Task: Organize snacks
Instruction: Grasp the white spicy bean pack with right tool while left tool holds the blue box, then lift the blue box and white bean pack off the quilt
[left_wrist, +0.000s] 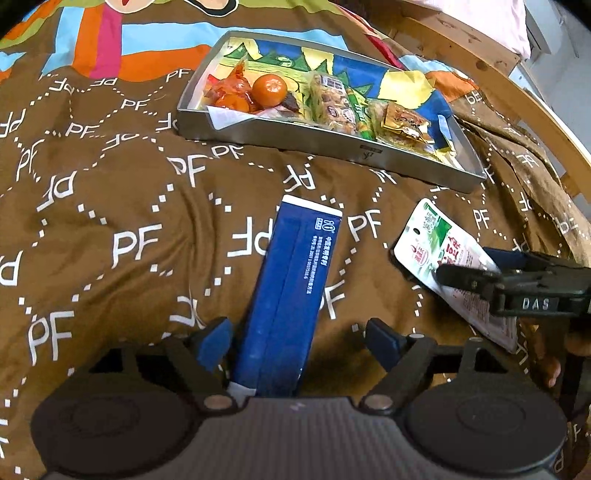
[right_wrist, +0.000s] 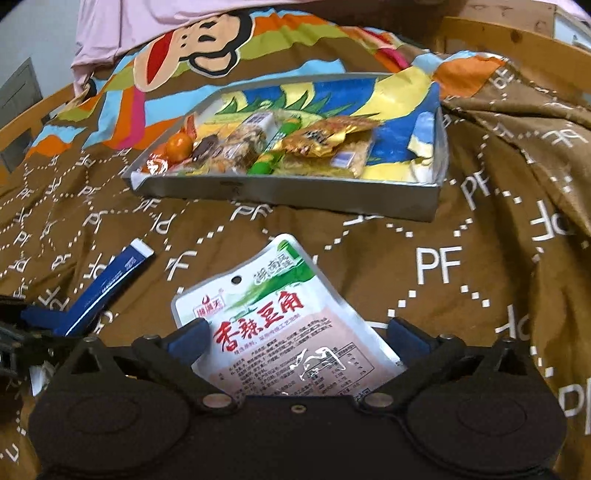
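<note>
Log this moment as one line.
left tool: open, blue box between fingers | right tool: open, white pouch between fingers | metal tray: holds snacks | both items on quilt

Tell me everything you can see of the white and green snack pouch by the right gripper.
The snack pouch is a flat, glossy plastic packet, white with a green corner, red lettering, small print on a pinkish panel and a hang hole at its top edge. It looks sealed. It lies on the brown bedspread, short of the metal tray, between the open fingers of the right gripper, whose pads do not press it.
</note>
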